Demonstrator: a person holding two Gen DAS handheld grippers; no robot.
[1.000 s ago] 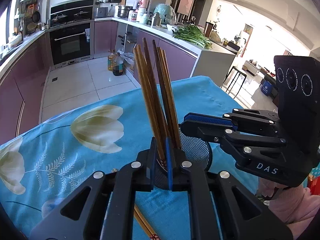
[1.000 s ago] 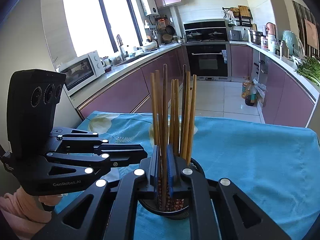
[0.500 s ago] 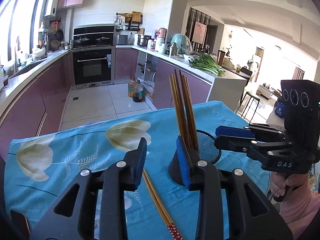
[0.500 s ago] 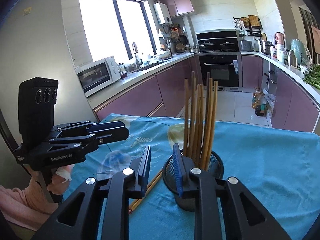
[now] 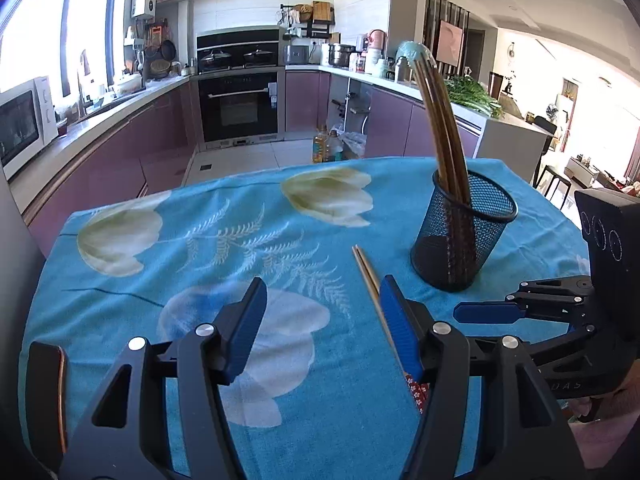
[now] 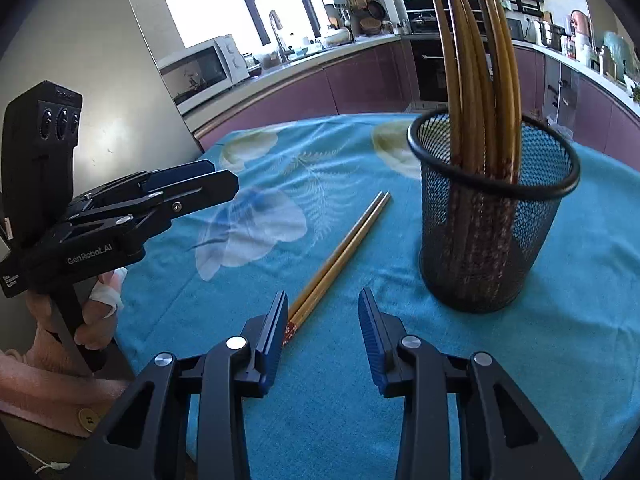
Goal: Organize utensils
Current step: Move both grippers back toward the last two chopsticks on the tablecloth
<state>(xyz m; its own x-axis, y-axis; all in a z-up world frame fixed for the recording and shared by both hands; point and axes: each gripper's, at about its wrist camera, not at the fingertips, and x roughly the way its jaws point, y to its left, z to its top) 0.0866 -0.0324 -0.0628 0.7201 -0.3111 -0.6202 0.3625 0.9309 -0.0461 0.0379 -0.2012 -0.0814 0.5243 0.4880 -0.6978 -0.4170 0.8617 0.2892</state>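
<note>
A pair of chopsticks (image 6: 340, 258) lies flat on the blue-clothed counter (image 6: 360, 392), just beside the mesh cup (image 6: 494, 216) that holds more chopsticks (image 6: 476, 80) upright. Both tools have just been opening: left tool (image 5: 322, 320) and right tool (image 6: 323, 334) stand spread, with nothing between the jaws.

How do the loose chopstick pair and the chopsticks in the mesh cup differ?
Pose: the loose chopstick pair lies flat on the blue tablecloth; the chopsticks in the cup stand nearly upright, tips up.
Place: the loose pair sits beside the black mesh cup, apart from it; the others are inside it.
Count: two loose, side by side; a fuller bundle in the cup.
Shared: same brown wood, patterned red handle ends.
</note>
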